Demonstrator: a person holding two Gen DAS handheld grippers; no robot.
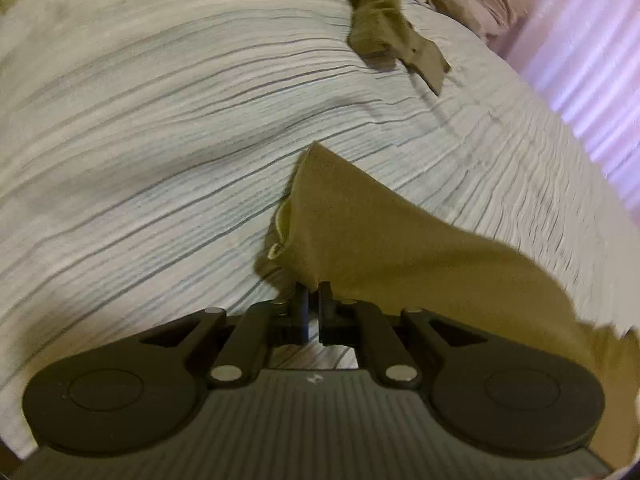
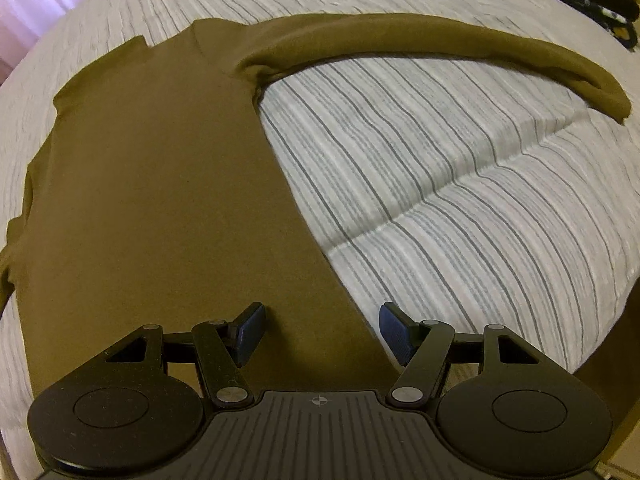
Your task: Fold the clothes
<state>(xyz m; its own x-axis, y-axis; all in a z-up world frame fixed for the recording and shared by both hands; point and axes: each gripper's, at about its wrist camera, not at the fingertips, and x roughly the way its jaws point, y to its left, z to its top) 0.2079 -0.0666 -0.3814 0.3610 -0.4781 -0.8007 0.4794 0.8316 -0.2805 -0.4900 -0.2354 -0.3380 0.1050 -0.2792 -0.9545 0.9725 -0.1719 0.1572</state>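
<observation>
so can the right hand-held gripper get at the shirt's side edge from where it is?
Probably yes. The right hand-held gripper is open, its fingers straddling the olive shirt's side edge, with only the striped bedspread beside it and nothing blocking.

The shirt lies spread on the bed, one sleeve stretched rightward across the cover; curtains hang beyond the bed's far edge.
</observation>
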